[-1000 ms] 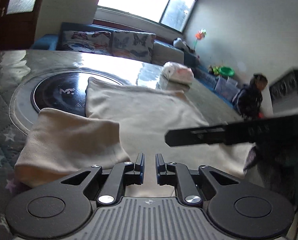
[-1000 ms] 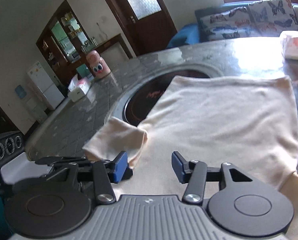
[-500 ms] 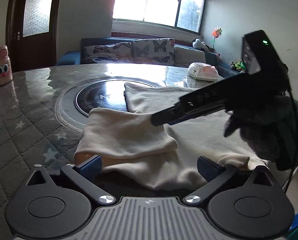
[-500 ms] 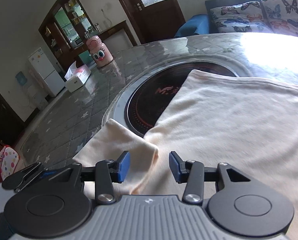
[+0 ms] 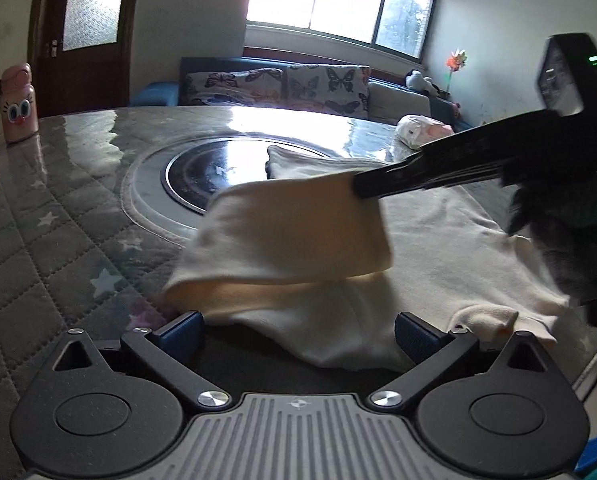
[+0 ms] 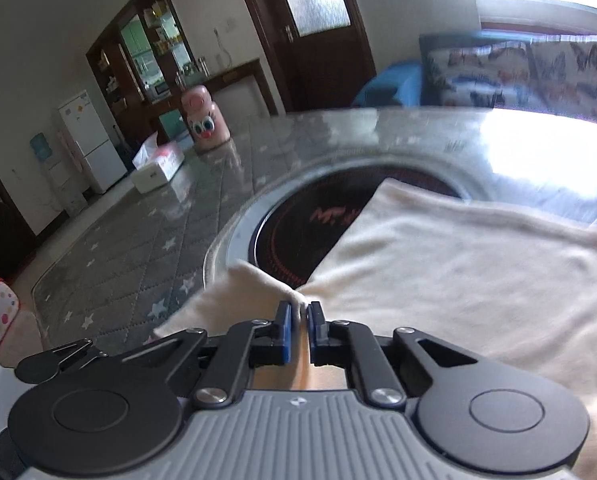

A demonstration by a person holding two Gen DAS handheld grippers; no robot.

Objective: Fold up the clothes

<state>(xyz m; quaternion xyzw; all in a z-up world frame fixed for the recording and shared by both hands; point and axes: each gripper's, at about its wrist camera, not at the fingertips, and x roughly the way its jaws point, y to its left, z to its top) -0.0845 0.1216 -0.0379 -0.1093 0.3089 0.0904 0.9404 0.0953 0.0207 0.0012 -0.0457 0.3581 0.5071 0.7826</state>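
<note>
Right wrist view: the right gripper [image 6: 299, 326] is seen with its blue pads [image 6: 285, 330] drawn almost together, a pinch of cream cloth clamped between them.
Grip point: the sleeve [image 6: 234, 300] of the cream shirt [image 6: 458, 280] is caught at its fold, where sleeve meets body.
Left wrist view: the left gripper [image 5: 298, 330] is held low at the near edge of the shirt [image 5: 438, 232], its blue pads [image 5: 182, 330] spread wide, nothing between them.
Cross view: the right gripper [image 5: 378, 184] is seen from the side as a dark bar reaching in from the right, and the sleeve [image 5: 298, 232] is raised off the table by it, shadow visible underneath.
Shirt: the body is spread flat on the table [image 5: 58, 220], one corner lapped over the dark round cooktop [image 5: 214, 168] set into the middle.
Table: a grey quilted, star-printed surface is shown under a glossy top.
Far side, left wrist view: a pink cartoon-faced bottle [image 5: 18, 104] is stood upright at the left edge; a pale wrapped packet [image 5: 424, 130] is laid well beyond the shirt.
Far side, right wrist view: the same bottle [image 6: 204, 124] is seen just beside a white tissue box [image 6: 158, 164].
Background: a butterfly-print sofa [image 5: 278, 84] is placed under the bright window.
</note>
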